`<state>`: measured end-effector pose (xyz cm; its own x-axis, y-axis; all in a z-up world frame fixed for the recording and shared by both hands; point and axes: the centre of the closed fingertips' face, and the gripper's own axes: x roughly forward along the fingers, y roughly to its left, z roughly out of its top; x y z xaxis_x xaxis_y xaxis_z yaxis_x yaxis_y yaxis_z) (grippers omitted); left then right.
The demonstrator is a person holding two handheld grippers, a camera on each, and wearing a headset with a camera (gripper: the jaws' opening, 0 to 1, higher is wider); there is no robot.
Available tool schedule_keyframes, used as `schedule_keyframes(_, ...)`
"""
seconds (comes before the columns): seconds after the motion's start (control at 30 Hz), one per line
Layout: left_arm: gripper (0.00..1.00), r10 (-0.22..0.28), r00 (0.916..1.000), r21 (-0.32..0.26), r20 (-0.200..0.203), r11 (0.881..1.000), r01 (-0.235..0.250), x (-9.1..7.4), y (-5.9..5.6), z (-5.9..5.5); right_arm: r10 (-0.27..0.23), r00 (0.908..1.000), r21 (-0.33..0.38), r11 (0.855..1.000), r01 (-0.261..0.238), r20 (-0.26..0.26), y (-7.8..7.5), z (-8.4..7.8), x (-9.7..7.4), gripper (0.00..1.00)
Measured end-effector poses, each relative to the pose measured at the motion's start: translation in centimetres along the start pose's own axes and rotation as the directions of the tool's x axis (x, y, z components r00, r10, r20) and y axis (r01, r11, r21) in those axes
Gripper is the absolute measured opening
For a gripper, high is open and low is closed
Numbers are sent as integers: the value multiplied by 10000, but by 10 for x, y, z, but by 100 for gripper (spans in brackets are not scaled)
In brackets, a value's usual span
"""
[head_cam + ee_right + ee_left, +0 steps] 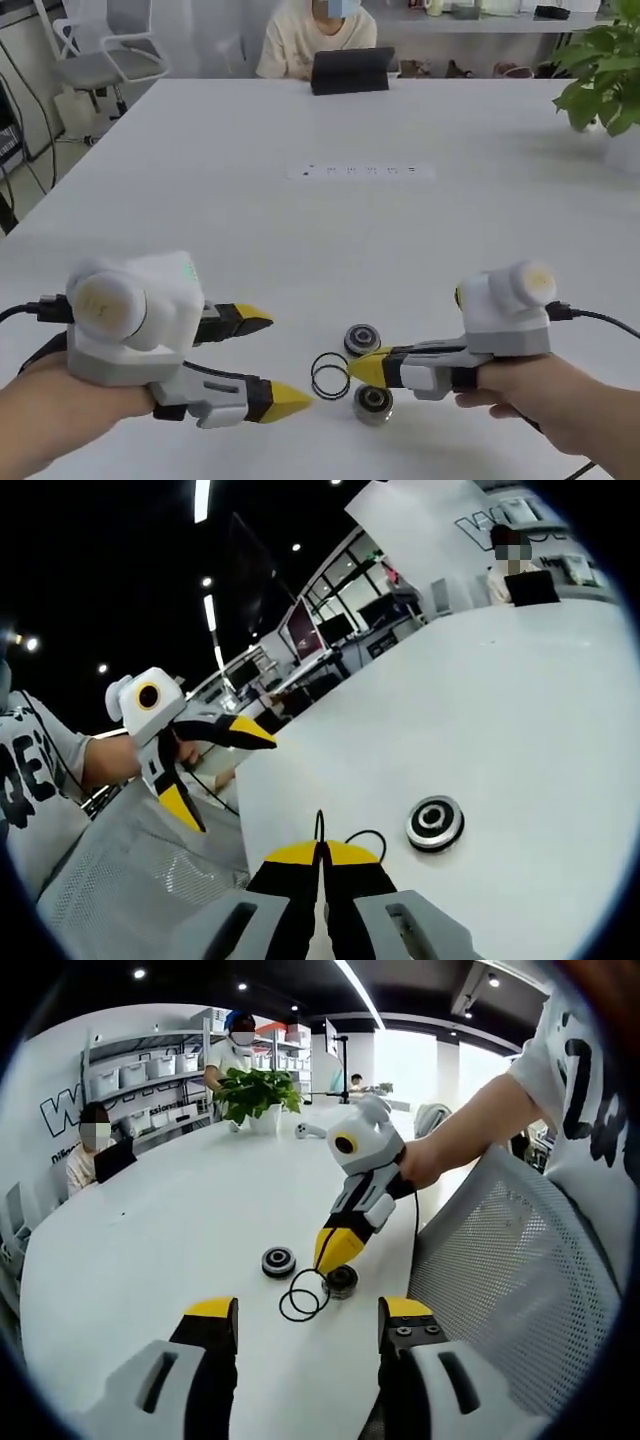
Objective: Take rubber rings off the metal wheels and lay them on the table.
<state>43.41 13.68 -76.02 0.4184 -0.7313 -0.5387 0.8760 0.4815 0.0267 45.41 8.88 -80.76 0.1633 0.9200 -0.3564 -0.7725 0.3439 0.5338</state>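
- Your left gripper sits at 8 o'clock on the white table. Its jaws are spread wide with nothing between them, and the tips point toward 3 o'clock.
- Your right gripper reaches in from 4 o'clock with its jaws clenched. In the right gripper view a thin black strand of the rubber rings runs out from between the tips, so it is pinching them.
- The rings show as two overlapping black loops on the table between your grippers, off the wheels.
- The far wheel lies at 1 o'clock from the rings. The near wheel lies at 4 o'clock from them, just beside the right gripper's tips.
- A person sits behind a laptop at 12 o'clock, and a plant stands at 2 o'clock.
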Motion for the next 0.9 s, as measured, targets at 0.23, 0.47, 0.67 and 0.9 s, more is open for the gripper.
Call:
schedule_keyframes(0.23,54,177,9998,-141,2,9997,-177,-8,5,-3,-53,9988,-286,9996,39,-489,-3,-5,8,0)
schedule_keyframes(0.47,55,319,9995,-197,24,9993,-318,-14,8,-3,-115,9975,-368,9993,89,-690,-4,-4,16,0)
schedule_keyframes(0.67,55,377,9993,-229,-1,9990,-377,-16,10,-4,-136,9959,-522,9986,90,-896,-4,-7,22,0)
schedule_keyframes(0.9,55,382,9992,-222,-91,9990,-384,-17,11,-6,-462,9935,-656,9971,395,-1045,-11,-10,24,0)
